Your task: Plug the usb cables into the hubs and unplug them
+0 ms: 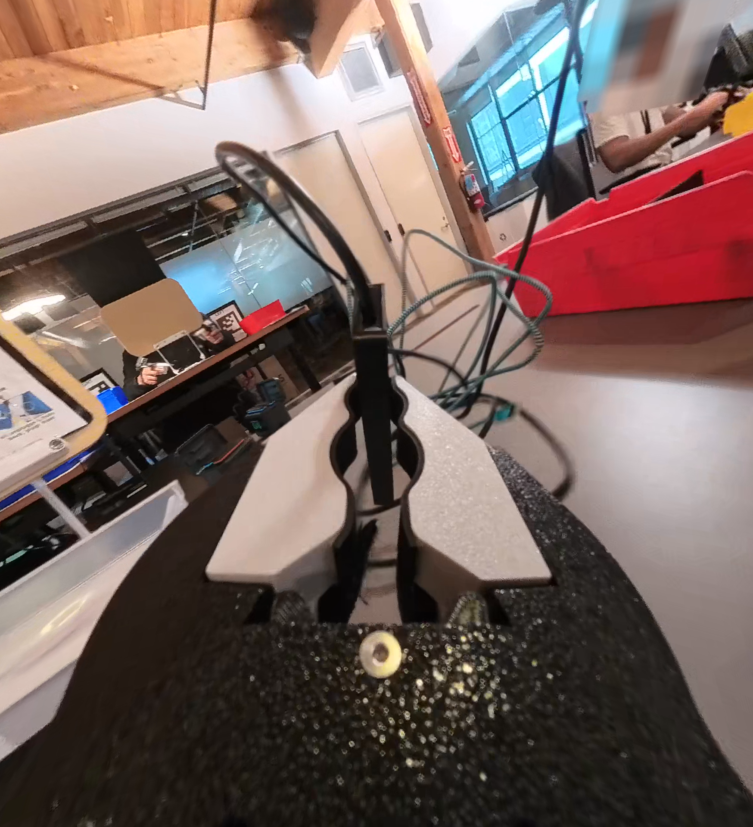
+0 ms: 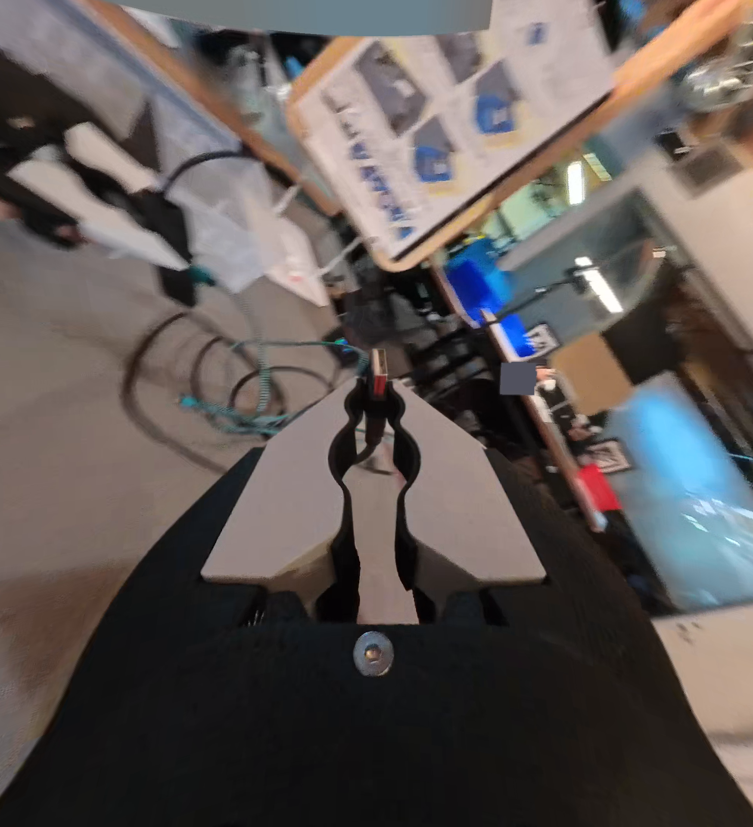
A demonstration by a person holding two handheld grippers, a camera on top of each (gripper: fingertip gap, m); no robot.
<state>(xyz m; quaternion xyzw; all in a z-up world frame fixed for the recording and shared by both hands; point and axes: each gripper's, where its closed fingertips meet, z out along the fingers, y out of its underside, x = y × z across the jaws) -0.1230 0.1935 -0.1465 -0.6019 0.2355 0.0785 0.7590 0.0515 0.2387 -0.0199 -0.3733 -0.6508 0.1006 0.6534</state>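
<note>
Our left claw [image 1: 377, 394] is clamped on a slim black rectangular USB hub [image 1: 375, 416], held edge-on above the grey tabletop [image 1: 634, 447]. Our right claw [image 2: 377, 394] is clamped on a red-bodied, metal-tipped USB plug [image 2: 378, 373], lifted clear of the tangled black and teal braided cables [image 2: 240, 402] on the tabletop.

Both grippers clamped, lifted off the table

The grey-fingered black left gripper [image 1: 377, 394] pinches tightly; the matching grey-fingered right gripper [image 2: 377, 394] is likewise closed, tilted.
</note>
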